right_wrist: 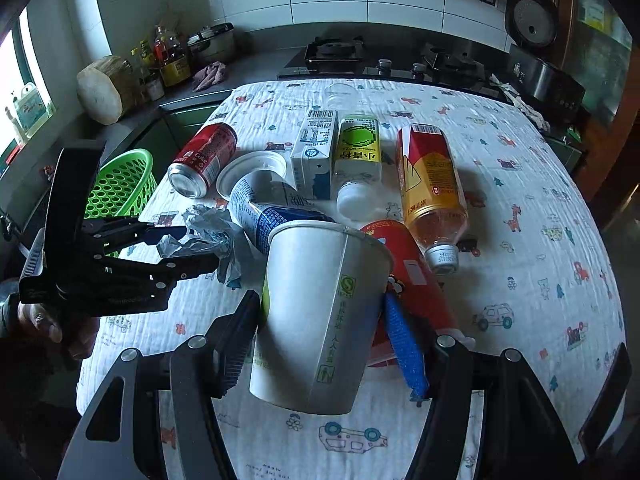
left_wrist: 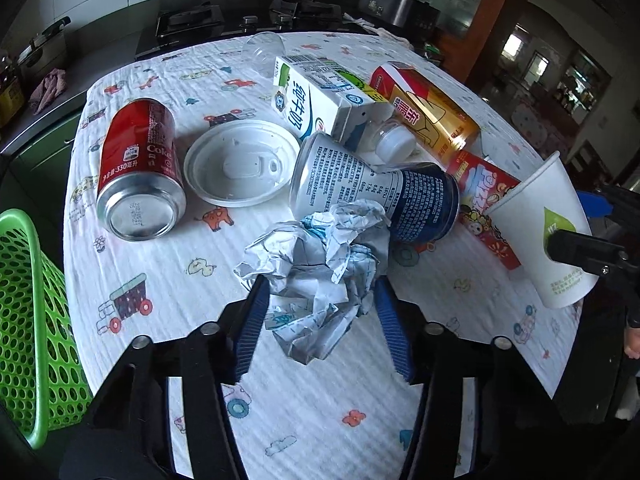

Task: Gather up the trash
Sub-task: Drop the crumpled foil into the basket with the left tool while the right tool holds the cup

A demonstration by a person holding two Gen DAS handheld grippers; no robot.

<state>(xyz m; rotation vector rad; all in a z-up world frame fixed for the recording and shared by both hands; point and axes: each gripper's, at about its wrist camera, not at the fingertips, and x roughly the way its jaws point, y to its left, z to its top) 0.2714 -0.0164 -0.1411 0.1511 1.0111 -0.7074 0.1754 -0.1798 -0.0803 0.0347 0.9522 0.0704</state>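
Most of the trash lies loose on the clothed worktop (left_wrist: pixel 168 344), with a green basket (left_wrist: pixel 28 312) at its left edge, likely the bin. Right claw (right_wrist: pixel 320 320) is closed on a white paper cup (right_wrist: pixel 320 312), held tilted clear of the cloth. Left claw (left_wrist: pixel 320 300) stands partly open, fingers flanking the crumpled paper (left_wrist: pixel 320 276), apparently about to pinch it

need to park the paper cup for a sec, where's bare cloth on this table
Free cloth lies right of the tea bottle, out to the table's right edge, and along the near edge below the paper cup. The middle is crowded: the Coke can, lid, milk carton and crumpled paper sit packed together.
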